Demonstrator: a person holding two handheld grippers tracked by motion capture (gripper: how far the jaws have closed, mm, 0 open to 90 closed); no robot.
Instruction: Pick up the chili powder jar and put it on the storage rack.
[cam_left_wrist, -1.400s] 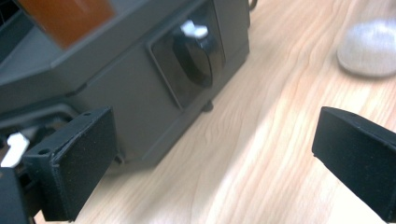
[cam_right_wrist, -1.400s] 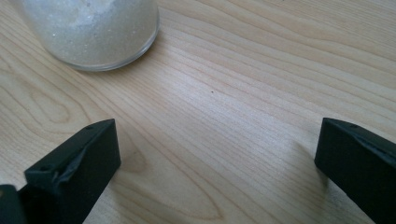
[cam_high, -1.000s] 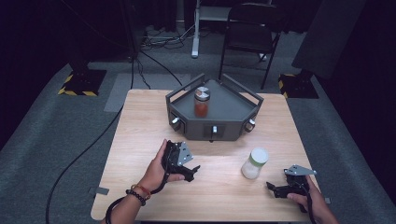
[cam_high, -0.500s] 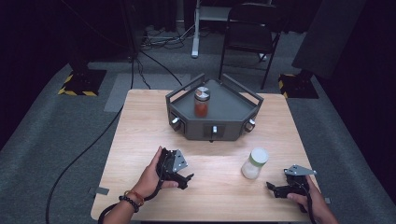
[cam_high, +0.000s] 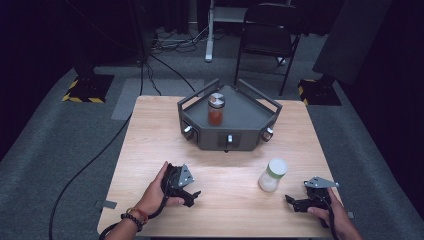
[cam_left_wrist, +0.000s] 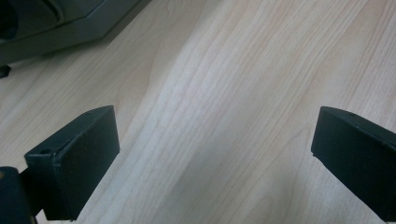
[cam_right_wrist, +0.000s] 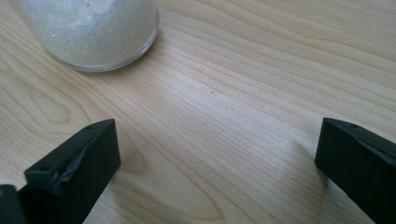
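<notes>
The clear glass jar of white powder with a pale green lid (cam_high: 272, 175) stands on the wooden surface (cam_high: 150, 130) near the right tool (cam_high: 295, 202). Both tools, the left tool (cam_high: 192, 197) included, gape empty. Glass looks slick and breakable; grip mid-body, below the lid.

High view looks down on the table (cam_high: 150, 125); both gripper views skim its wood closely.

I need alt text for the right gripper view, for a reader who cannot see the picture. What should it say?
The right gripper is open, its two black jaws wide apart low over a light wooden table, holding nothing. Ahead of the jaws, at upper left, stands the base of a glass jar filled with white grains, apart from both jaws.
</notes>
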